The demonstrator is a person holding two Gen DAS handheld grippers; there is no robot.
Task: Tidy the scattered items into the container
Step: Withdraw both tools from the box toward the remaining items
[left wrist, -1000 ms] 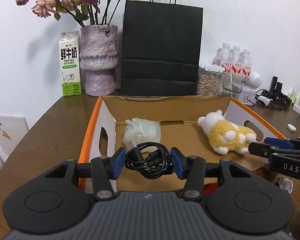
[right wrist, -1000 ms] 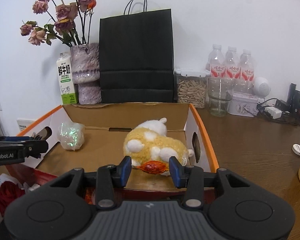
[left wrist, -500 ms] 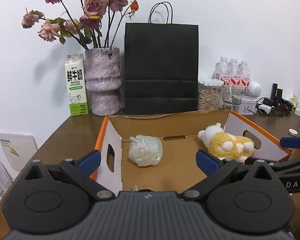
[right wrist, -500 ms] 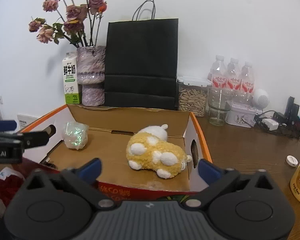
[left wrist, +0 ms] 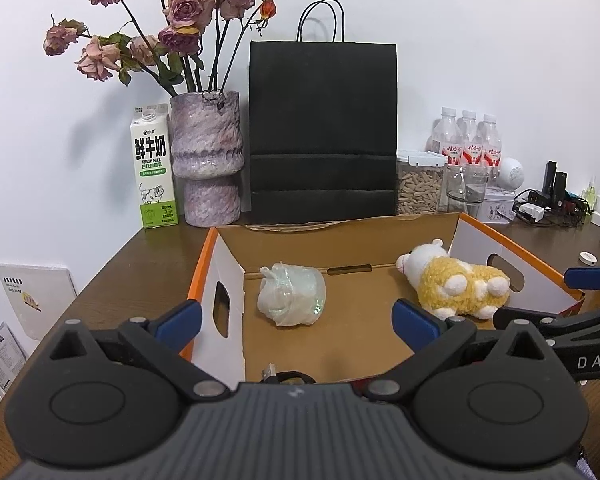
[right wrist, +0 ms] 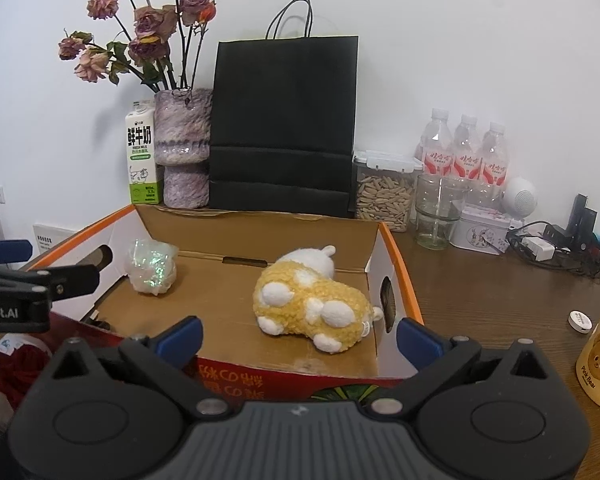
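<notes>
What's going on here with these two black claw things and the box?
A person is tidying loose items into an open cardboard box with orange edges on a brown wooden table, using two hand-held claws. Both the left claw and the right claw are wide open and empty above the box's near edge. Inside lie a fluffy yellow-and-white plush toy, a shiny white plastic-wrapped bundle and, barely visible, a black cable.

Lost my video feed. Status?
Both grippers, left and right, open, empty. Plush toy and wrapped bundle in box. Nothing blocking.
</notes>
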